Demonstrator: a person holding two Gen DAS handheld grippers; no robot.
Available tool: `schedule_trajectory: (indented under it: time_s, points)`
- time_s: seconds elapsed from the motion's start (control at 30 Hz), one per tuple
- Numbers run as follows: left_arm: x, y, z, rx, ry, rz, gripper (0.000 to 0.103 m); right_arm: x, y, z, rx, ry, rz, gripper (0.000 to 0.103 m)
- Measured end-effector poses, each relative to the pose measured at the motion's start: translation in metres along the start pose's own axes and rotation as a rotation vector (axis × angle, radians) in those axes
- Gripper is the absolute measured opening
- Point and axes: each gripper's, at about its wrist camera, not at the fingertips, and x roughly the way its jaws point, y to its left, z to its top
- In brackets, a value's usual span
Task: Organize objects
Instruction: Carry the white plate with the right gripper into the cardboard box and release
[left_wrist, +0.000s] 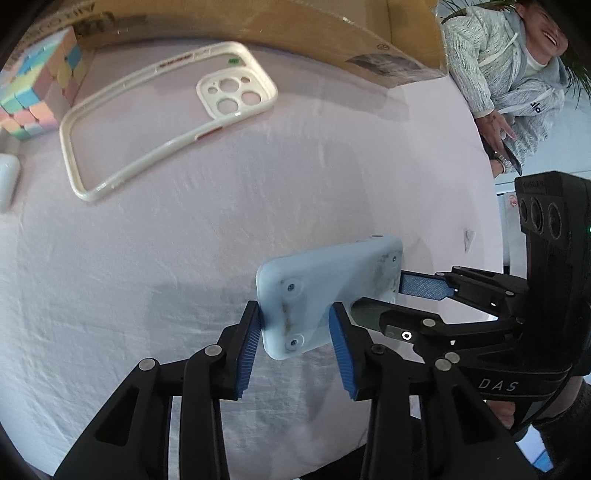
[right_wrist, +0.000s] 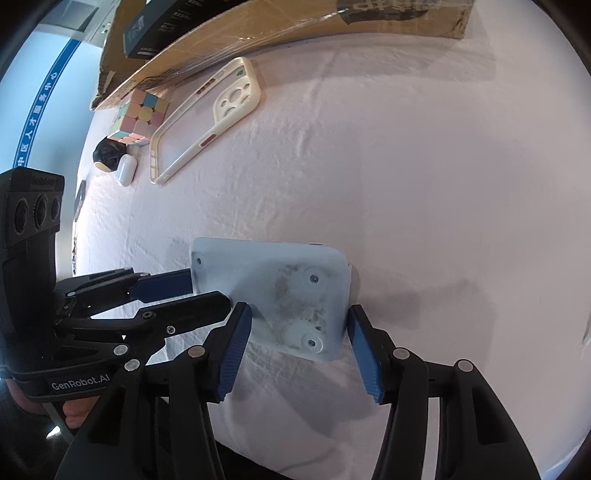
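A pale blue flat plastic box (left_wrist: 325, 291) with screws in its underside is held tilted above the white cloth; it also shows in the right wrist view (right_wrist: 273, 291). My left gripper (left_wrist: 297, 341) has its blue pads on both sides of one end. My right gripper (right_wrist: 299, 343) straddles the other end; its left pad touches the box and a small gap shows at its right pad. The right gripper also reaches in from the right in the left wrist view (left_wrist: 391, 299), and the left gripper shows at the left of the right wrist view (right_wrist: 195, 291).
A cream phone case (left_wrist: 166, 114) lies at the back left, also in the right wrist view (right_wrist: 210, 114). A pastel cube (right_wrist: 142, 116), a white earbud case (right_wrist: 125, 170) and a black ball (right_wrist: 105, 155) sit beside it. A cardboard box (left_wrist: 332, 33) stands behind. A person (left_wrist: 517, 74) stands right.
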Motion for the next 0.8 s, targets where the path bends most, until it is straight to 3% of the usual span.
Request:
schedule_trajectory:
  time_s: [0.3, 0.67, 0.8]
  points:
    - [-0.021, -0.01, 0.008, 0.006, -0.056, 0.024, 0.035, -0.02, 0.016, 0.004, -0.041, -0.059, 0.004, 0.05]
    - [-0.075, -0.053, 0.055, 0.064, -0.169, 0.052, 0.035, -0.101, 0.028, 0.031, -0.062, -0.236, 0.013, 0.05]
    - [-0.093, -0.065, 0.075, 0.131, -0.209, 0.067, 0.035, -0.13, 0.027, 0.046, -0.057, -0.296, 0.014, 0.05]
